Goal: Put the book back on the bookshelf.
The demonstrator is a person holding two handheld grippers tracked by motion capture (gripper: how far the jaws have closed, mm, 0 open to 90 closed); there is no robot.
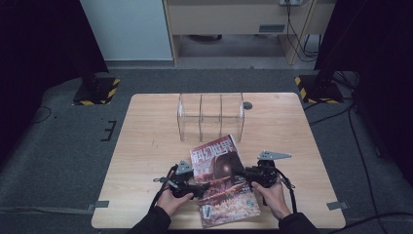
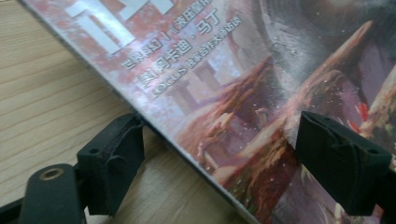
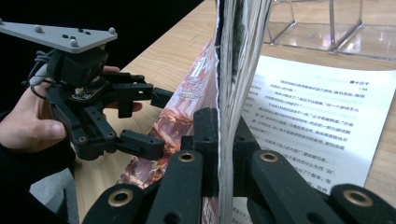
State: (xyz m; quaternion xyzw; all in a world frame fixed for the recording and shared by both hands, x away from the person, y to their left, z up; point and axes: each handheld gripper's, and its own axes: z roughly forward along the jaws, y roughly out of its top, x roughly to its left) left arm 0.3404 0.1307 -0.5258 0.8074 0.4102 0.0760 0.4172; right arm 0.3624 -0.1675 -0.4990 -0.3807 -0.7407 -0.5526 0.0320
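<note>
Glossy red magazine [image 1: 223, 183] lies at the near edge of the table [image 1: 146, 146], in front of a clear rack [image 1: 210, 116]; the right gripper [image 3: 218, 154] is clamped on a lifted sheaf of its pages, a printed page bared beneath. The left gripper [image 2: 219, 154] has its jaws apart astride the cover's left edge — one seemingly over the cover, one on the wood. I judge the step to be opening or raising it — next, the left should close on that edge.

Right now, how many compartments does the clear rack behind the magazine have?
3. The clear rack stands at the table's far middle, split by two inner dividers into a left, a middle and a right compartment, side by side. All three look empty. The magazine lies nearer, in front of it.
</note>
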